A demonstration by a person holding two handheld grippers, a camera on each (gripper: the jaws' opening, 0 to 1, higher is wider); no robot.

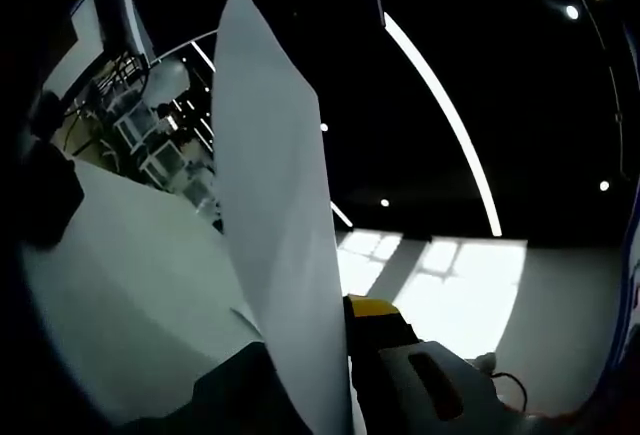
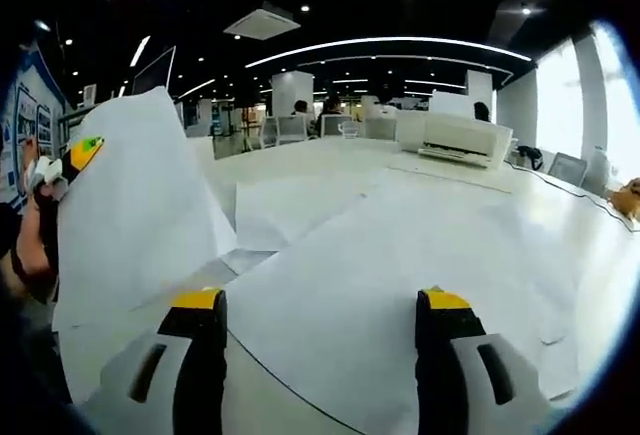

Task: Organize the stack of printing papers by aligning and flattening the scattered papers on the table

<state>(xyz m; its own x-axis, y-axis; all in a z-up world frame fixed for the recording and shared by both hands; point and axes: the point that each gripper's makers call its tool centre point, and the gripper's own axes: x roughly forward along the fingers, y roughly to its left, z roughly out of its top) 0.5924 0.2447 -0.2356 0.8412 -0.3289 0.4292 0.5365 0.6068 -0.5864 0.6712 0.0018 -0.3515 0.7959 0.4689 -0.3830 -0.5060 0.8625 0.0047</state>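
White printing papers scattered over a bench, one sheet lifted at the left.

At the left of the right gripper view, the left claw point(image 2: 75, 158) pinches a raised sheet point(image 2: 135, 215); in the left gripper view that sheet point(image 1: 275, 225) stands edge-on between its jaws. Centre and right, loose papers point(image 2: 400, 255) lie flat on the bench point(image 2: 330, 160), with the right claw point(image 2: 320, 345) spread wide above them. A white printer point(image 2: 455, 138) sits upper right.

The left gripper view tilts up toward the ceiling; the right gripper view skims low over the worktop point(image 2: 470, 225); both catch the raised sheet point(image 1: 275, 225).
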